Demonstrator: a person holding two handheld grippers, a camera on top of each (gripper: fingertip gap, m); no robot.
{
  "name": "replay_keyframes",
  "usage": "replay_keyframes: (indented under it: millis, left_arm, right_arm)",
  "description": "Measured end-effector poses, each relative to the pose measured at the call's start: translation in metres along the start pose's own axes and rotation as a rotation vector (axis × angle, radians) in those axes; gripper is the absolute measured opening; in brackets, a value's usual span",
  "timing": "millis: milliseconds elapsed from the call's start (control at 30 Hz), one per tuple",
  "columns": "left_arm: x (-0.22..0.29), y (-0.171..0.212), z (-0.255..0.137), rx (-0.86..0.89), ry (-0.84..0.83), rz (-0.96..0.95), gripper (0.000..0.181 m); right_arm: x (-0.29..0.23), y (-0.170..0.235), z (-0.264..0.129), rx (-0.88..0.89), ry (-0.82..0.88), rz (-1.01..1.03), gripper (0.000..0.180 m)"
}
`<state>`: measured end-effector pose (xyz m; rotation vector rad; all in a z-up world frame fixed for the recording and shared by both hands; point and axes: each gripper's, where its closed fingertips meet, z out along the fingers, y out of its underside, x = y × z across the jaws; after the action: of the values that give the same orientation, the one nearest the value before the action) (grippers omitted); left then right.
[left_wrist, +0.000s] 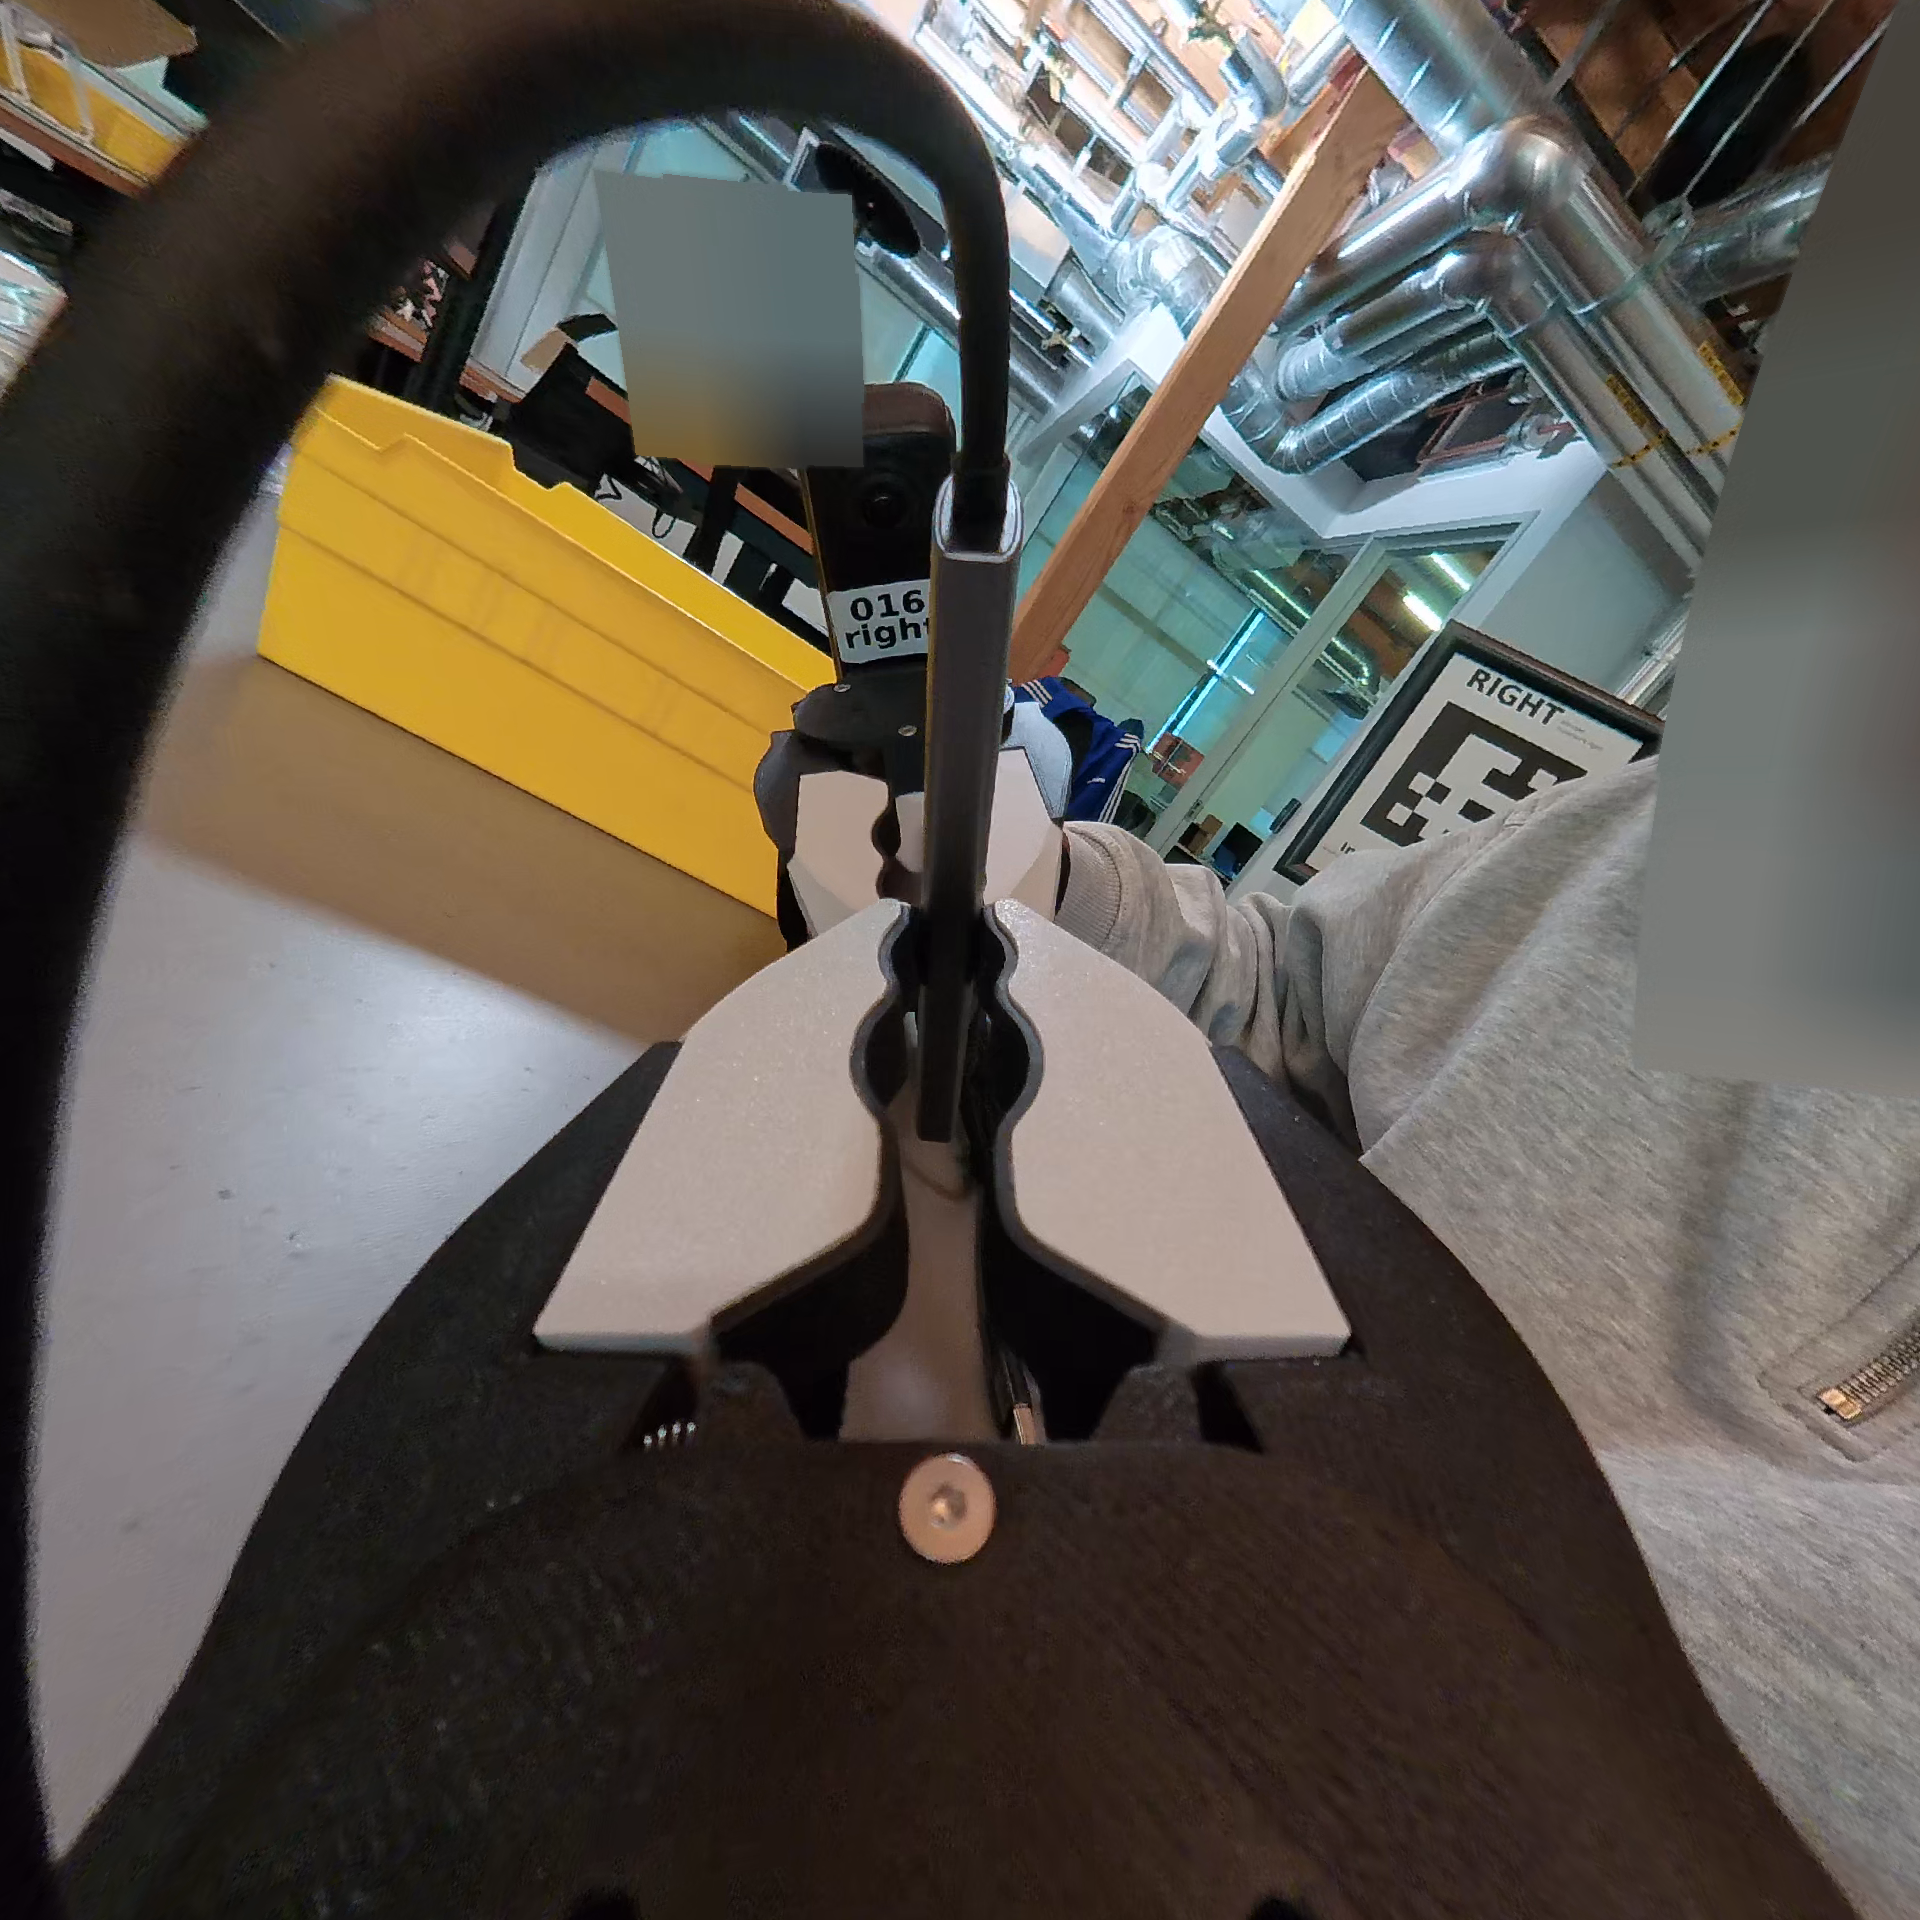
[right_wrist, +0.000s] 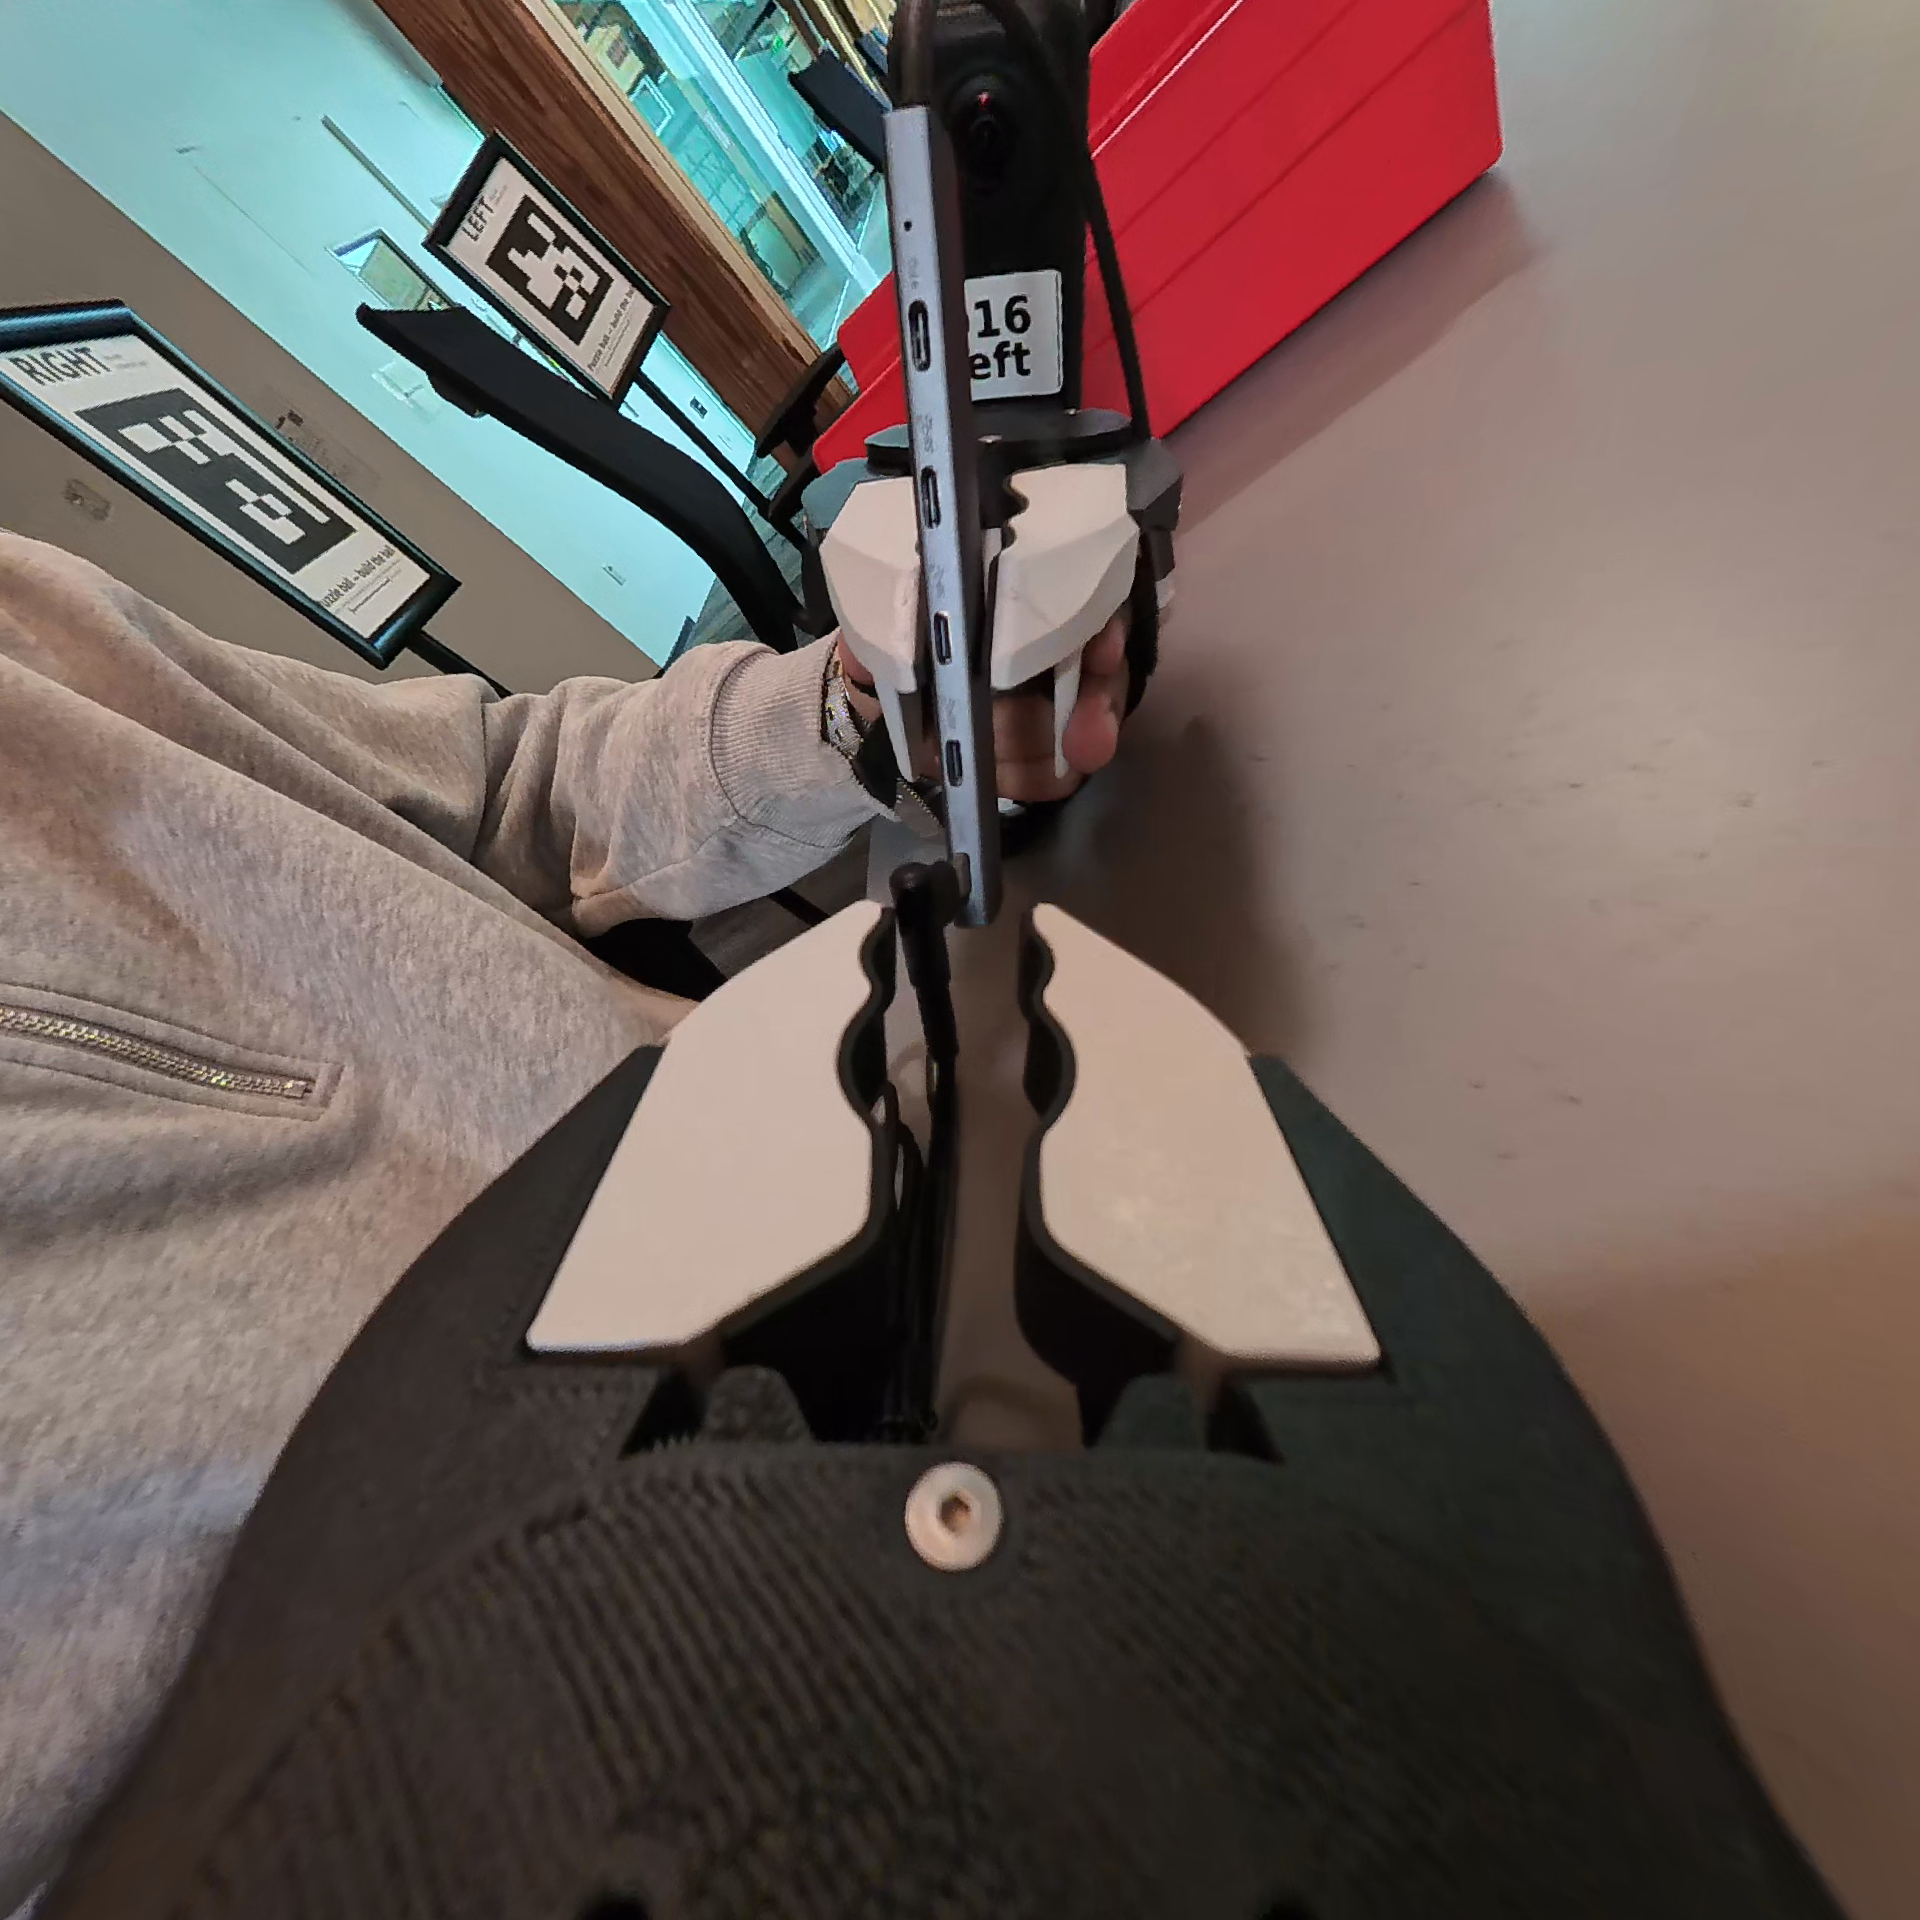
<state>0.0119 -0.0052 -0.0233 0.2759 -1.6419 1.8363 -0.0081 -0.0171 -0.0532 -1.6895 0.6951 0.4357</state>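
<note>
The left tool (left_wrist: 945, 935) clamps the grey hub (left_wrist: 961, 831) edge-on; the right tool (right_wrist: 961, 925), jaws parted, loosely brackets its cable plug (right_wrist: 928, 935).

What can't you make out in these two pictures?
Left wrist view: right gripper mostly hidden behind the slim grey metal port hub clamped by the left gripper.
Same view: yellow plastic bin partly behind the thick black cable loop.
Right wrist view: red plastic box cut off by the top edge.
Same view: whether the black plug is seated, too small.
</note>
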Motion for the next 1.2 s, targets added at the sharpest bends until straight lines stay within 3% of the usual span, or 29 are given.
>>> replay_keyframes:
  millis: [167,800,1000,1200]
  left_arm:
    - [-0.002,-0.001,-0.001,0.005,-0.007,-0.006,0.01]
    - [-0.005,0.0,0.0,0.013,-0.011,-0.046,0.01]
    - [-0.023,0.002,0.0,0.011,-0.125,-0.114,0.012]
    - [-0.025,0.021,0.007,-0.121,-0.159,-0.142,0.013]
  right_arm:
    - [-0.003,-0.002,0.0,0.008,0.0,-0.037,0.008]
    - [-0.002,0.0,0.003,-0.012,0.023,-0.036,0.008]
    - [0.011,-0.002,0.0,0.019,0.076,-0.009,0.007]
    - [0.011,-0.008,-0.003,0.074,0.058,0.018,0.008]
